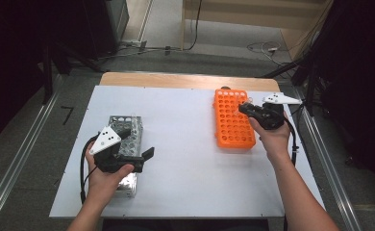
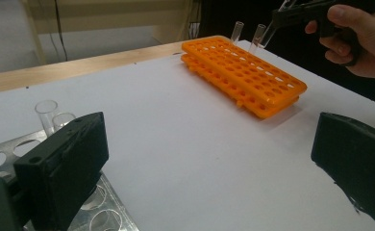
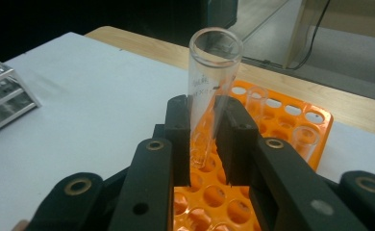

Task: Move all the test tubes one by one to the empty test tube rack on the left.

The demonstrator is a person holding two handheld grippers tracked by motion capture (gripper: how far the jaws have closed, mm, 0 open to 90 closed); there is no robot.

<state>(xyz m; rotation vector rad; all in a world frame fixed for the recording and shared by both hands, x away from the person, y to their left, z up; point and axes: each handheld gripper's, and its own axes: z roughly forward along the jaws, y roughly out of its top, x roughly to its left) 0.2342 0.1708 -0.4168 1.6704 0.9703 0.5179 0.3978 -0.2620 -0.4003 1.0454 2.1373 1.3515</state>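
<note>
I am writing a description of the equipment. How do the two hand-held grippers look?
Both the left gripper and the right gripper are black pistol-shaped tools with flat, blocky jaws. Each carries a pale three-cornered plate on top, the left one with dark dots. A black cable trails from each. The person's forearms are bare, without sleeves.

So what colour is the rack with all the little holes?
The rack is bright orange, clearest in the left gripper view.

My right gripper's (image 3: 202, 139) jaws cover the lower part of the clear glass test tube (image 3: 213, 77). The handwriting on it is too blurred to read. The silver wire rack (image 2: 87, 214) seems cut off near my left jaw.
</note>
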